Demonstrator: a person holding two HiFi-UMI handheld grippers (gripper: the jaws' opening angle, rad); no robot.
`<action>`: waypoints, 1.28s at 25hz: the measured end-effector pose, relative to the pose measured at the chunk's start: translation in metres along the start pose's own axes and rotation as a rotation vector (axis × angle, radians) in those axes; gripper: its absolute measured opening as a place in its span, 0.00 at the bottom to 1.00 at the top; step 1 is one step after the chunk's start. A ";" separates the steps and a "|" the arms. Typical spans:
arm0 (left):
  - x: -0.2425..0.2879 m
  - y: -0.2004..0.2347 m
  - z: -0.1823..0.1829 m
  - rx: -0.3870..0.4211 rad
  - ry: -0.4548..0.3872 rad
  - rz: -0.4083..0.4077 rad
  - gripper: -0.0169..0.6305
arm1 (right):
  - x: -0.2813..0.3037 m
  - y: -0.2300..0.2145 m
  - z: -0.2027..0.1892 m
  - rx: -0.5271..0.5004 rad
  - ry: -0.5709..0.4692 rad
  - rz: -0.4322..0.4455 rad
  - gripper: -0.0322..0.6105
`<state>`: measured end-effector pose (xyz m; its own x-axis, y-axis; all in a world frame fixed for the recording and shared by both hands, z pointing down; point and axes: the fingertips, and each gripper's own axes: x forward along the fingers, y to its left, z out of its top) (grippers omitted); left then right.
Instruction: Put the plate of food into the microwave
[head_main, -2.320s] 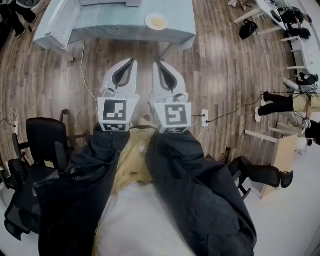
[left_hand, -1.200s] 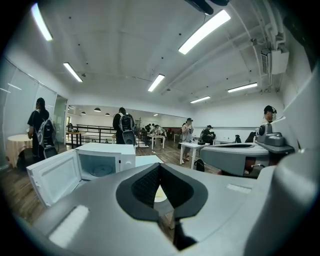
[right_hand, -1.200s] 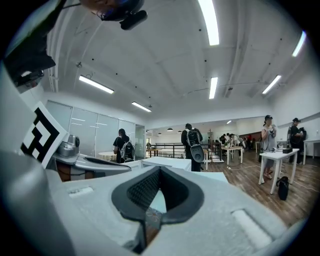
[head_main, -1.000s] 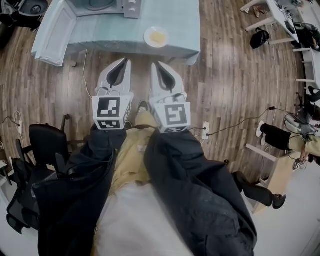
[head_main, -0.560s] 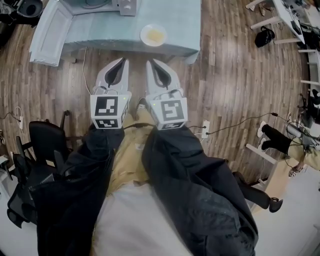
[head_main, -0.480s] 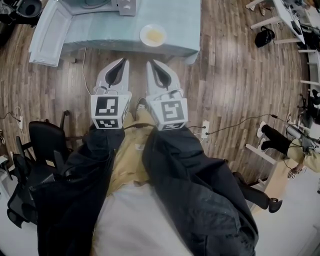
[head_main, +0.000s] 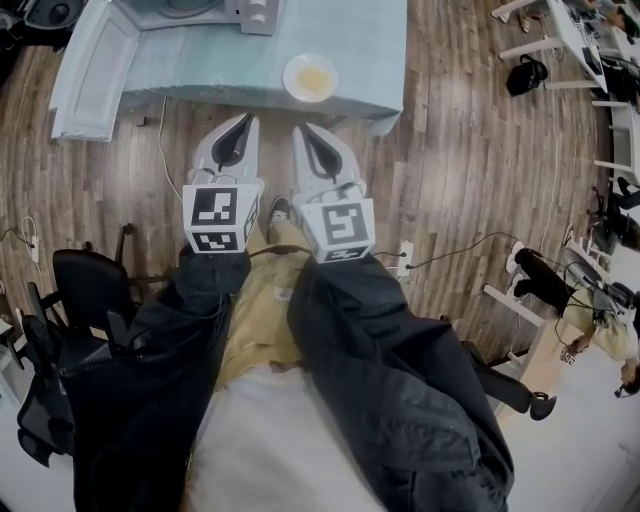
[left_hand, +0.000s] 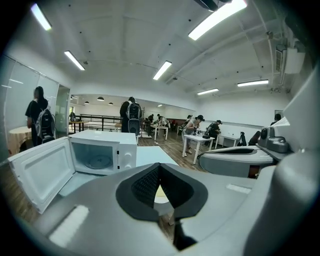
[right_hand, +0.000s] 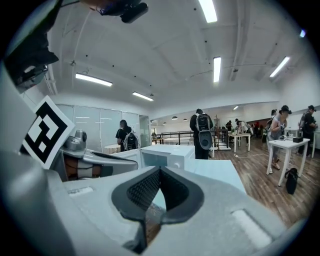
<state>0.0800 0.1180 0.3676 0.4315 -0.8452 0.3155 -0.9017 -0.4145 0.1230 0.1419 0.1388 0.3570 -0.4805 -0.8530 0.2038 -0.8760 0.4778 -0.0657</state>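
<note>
A white plate of yellow food (head_main: 310, 78) sits near the front edge of a table with a light blue cloth (head_main: 370, 40). On the table's left stands a white microwave (left_hand: 102, 155) with its door (left_hand: 37, 172) swung wide open. Both grippers hang over the wooden floor, short of the table. The left gripper (head_main: 245, 118) points toward the table with its jaws together and nothing between them. Beside it, the right gripper (head_main: 298, 127) is shut and empty too. A sliver of the plate (left_hand: 160, 194) shows behind the left gripper's jaws.
Black office chairs (head_main: 85, 290) stand on the floor at the left. A power strip (head_main: 405, 255) with a cable lies on the floor to the right. People and desks (left_hand: 200, 137) fill the room behind the table. My shoe (head_main: 278, 210) shows between the grippers.
The table, plate and microwave have drawn nearer and lower in the head view as I walk toward them. Both grippers stay shut side by side.
</note>
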 end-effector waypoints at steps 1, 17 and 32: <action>0.008 0.003 0.003 0.001 -0.002 -0.014 0.03 | 0.006 -0.003 0.002 -0.004 0.000 -0.014 0.05; 0.102 0.135 0.033 -0.043 0.056 -0.065 0.03 | 0.170 -0.006 0.020 0.019 0.083 -0.055 0.05; 0.170 0.127 -0.064 -0.063 0.359 -0.150 0.03 | 0.196 -0.049 -0.109 0.314 0.382 -0.028 0.05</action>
<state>0.0372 -0.0569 0.4970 0.5315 -0.6007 0.5973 -0.8343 -0.4932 0.2463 0.0954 -0.0288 0.5063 -0.4584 -0.6988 0.5492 -0.8868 0.3190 -0.3344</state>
